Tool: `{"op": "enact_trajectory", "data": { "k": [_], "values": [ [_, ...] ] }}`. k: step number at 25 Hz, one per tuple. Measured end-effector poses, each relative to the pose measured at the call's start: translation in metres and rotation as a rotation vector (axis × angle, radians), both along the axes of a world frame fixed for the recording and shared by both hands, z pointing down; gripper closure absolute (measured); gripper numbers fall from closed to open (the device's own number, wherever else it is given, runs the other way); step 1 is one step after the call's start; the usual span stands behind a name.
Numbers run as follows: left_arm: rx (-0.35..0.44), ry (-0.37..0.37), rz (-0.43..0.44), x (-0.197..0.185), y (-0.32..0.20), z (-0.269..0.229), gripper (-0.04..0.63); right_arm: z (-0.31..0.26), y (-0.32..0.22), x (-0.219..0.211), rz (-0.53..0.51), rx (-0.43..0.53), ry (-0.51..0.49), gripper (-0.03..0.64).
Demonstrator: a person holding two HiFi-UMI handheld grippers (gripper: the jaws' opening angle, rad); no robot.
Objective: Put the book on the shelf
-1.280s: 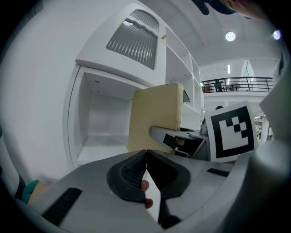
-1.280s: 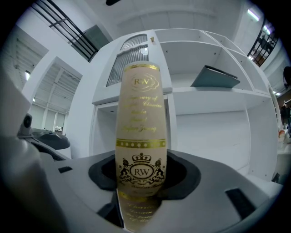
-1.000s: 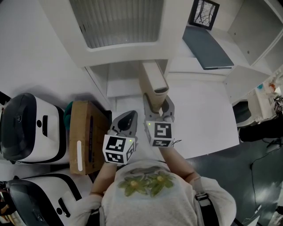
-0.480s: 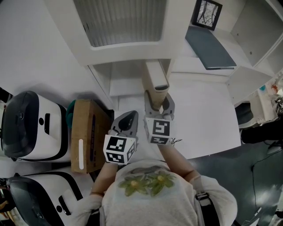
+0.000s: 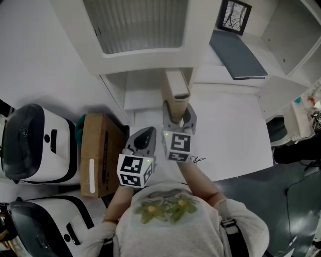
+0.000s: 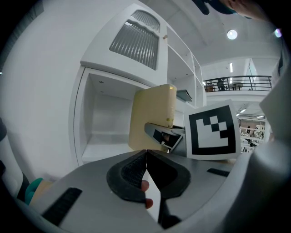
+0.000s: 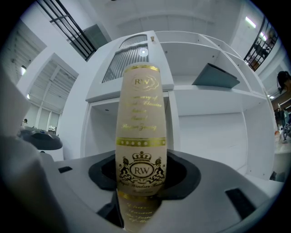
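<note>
A cream book (image 5: 176, 93) with gold "RW" lettering on its spine (image 7: 140, 136) stands upright in my right gripper (image 5: 179, 114), which is shut on its lower part. The book's top edge is at the front of a white shelf compartment (image 5: 145, 90), whose opening shows behind it in the right gripper view (image 7: 209, 136). My left gripper (image 5: 145, 135) hangs just left of and below the right one, shut with nothing between its jaws (image 6: 146, 157). From the left gripper view, the book (image 6: 152, 119) and the right gripper (image 6: 166, 136) are straight ahead.
A brown cardboard box (image 5: 98, 153) lies on the floor to the left, beside two white machines with dark tops (image 5: 30, 145). A grey-blue book (image 5: 235, 52) lies on a higher shelf at the right, near a framed picture (image 5: 231, 15). A white ledge (image 5: 230, 135) extends right.
My right gripper has edged slightly forward toward the shelf with the book in it. The left gripper has stayed in place.
</note>
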State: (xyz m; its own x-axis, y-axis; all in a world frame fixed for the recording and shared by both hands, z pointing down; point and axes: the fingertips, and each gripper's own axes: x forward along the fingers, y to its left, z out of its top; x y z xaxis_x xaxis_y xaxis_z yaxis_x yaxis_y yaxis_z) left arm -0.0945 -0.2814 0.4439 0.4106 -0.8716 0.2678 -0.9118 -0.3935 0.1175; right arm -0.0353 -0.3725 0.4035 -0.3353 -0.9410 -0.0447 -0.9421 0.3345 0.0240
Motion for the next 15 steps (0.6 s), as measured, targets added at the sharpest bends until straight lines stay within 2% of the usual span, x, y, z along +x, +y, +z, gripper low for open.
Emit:
{"op": "enact_trajectory", "data": {
  "k": [15],
  "values": [
    [-0.001, 0.005, 0.0, -0.002, -0.001, 0.0, 0.568, -0.001, -0.012, -0.004, 0.024, 0.021, 0.001, 0.383]
  ]
}}
